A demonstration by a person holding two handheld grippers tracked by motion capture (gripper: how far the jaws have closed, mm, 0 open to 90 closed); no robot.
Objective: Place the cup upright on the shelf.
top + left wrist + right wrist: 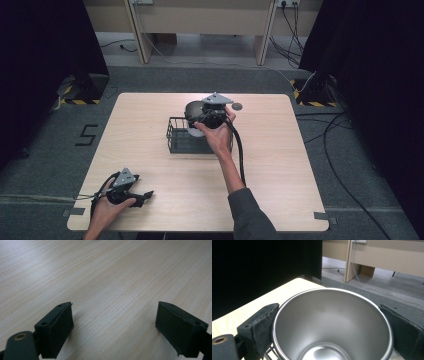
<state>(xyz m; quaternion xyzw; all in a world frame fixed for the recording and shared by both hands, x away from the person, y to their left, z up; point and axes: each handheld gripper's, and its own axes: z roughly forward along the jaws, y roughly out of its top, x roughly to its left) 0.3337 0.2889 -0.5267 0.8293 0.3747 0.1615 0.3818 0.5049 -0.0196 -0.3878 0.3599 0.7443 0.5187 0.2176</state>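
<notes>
Right gripper (204,119) — jaws pinching the shiny steel cup (332,325) over the black wire basket (176,136); next, probably lowering. Left gripper (141,196) idle on the bench (280,175), jaws spread.

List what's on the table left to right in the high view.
Left tool, open, resting at the near left → black wire basket → right tool gripping a steel cup over the basket → small dark disc.
</notes>
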